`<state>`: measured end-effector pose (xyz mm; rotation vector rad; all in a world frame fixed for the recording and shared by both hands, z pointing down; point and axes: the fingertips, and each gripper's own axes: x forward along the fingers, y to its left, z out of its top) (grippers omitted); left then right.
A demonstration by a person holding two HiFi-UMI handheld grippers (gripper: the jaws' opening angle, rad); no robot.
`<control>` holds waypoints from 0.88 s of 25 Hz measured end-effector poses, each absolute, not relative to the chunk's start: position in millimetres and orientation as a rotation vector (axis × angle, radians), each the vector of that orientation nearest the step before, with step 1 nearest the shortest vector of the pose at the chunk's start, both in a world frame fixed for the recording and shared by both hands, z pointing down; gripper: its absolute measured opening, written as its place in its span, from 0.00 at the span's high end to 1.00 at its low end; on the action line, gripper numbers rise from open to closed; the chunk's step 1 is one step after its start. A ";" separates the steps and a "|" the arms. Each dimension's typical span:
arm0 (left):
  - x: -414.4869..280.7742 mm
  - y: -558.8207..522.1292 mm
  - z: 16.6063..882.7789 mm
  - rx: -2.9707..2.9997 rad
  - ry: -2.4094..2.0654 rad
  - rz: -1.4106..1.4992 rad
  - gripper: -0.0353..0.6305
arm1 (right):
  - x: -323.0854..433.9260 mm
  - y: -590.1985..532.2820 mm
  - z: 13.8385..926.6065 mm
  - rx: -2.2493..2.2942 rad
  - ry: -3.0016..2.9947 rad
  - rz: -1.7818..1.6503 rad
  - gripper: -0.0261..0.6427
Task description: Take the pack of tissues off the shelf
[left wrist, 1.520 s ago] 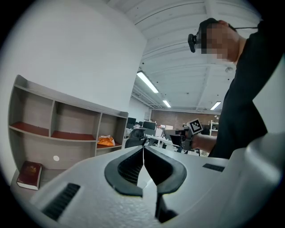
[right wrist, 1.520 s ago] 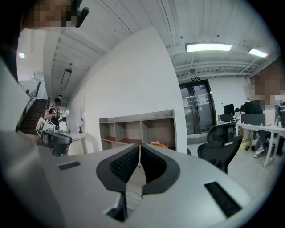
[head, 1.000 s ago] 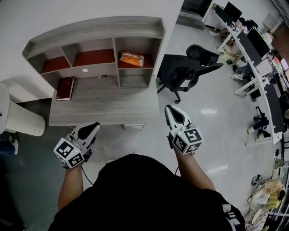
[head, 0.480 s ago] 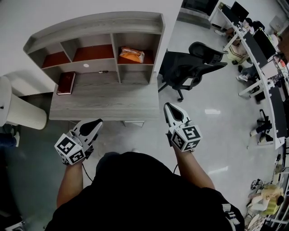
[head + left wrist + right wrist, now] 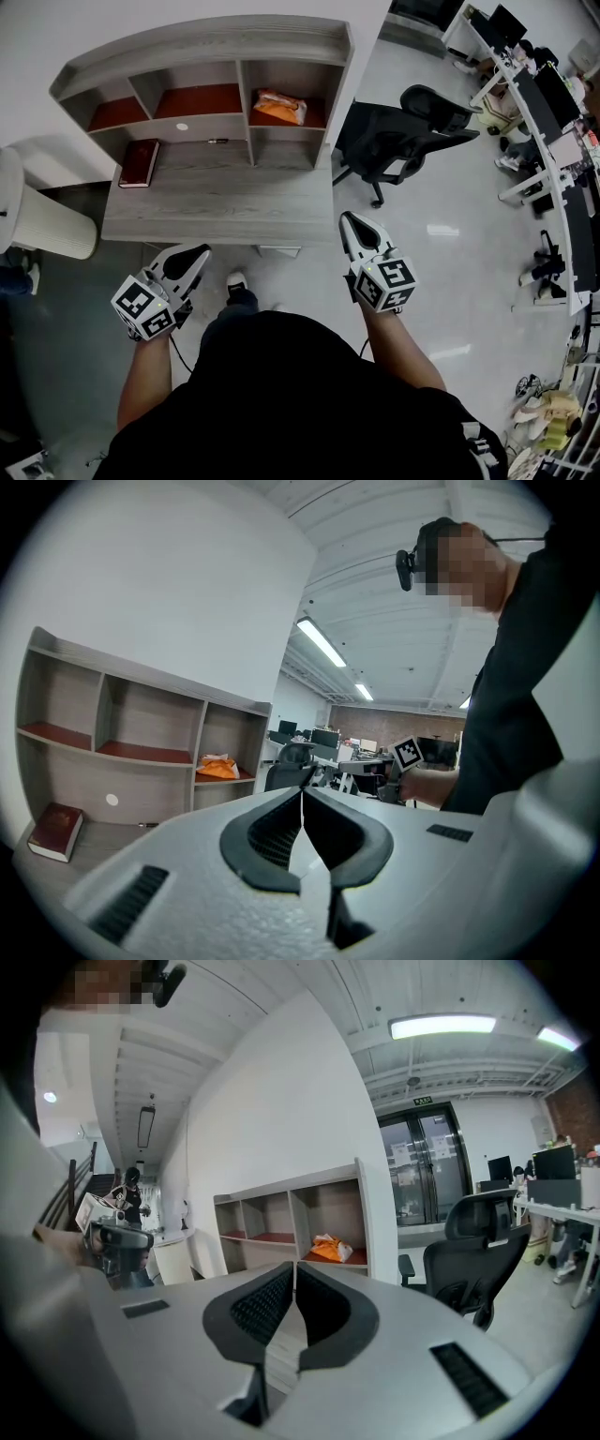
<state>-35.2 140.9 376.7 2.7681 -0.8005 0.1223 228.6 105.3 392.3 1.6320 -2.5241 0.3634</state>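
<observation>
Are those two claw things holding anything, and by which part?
Nothing. The left gripper and the right gripper are both shut and empty.

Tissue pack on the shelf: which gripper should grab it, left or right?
Right, probably. The tissue pack lies in the right-hand compartment of the shelf, nearer the right gripper than the left gripper. Both are shut and empty.

Nothing legible anywhere. Only black-and-white square patterns, no letters, on the cube (image 5: 143,312) of the left gripper (image 5: 200,251) and the cube (image 5: 384,284) of the right gripper (image 5: 348,218). Green sign (image 5: 424,1101) above the glass door (image 5: 448,1176): too small to read. Sheets (image 5: 403,1155) stuck on that door: likewise. Print on the orange pack of tissues (image 5: 279,106): not readable.
</observation>
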 end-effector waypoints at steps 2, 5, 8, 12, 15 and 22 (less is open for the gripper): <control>-34.3 135.4 380.7 2.761 -0.794 0.112 0.92 | 229.5 101.3 394.6 1.635 -2.517 0.359 0.93; -31.0 125.4 384.2 2.767 -0.764 0.102 0.92 | 230.3 94.1 398.5 1.648 -2.491 0.369 0.93; -32.3 116.9 390.4 2.769 -0.736 0.110 0.92 | 226.0 85.2 402.3 1.649 -2.472 0.379 0.93; -40.7 102.1 396.4 2.743 -0.733 0.101 0.92 | 219.3 74.0 406.7 1.645 -2.459 0.395 0.93; -49.1 90.7 398.0 2.741 -0.725 0.098 0.92 | 212.8 66.7 407.4 1.651 -2.452 0.392 0.93; -62.8 57.7 403.0 2.738 -0.686 0.100 0.92 | 196.2 41.1 413.1 1.670 -2.424 0.410 0.93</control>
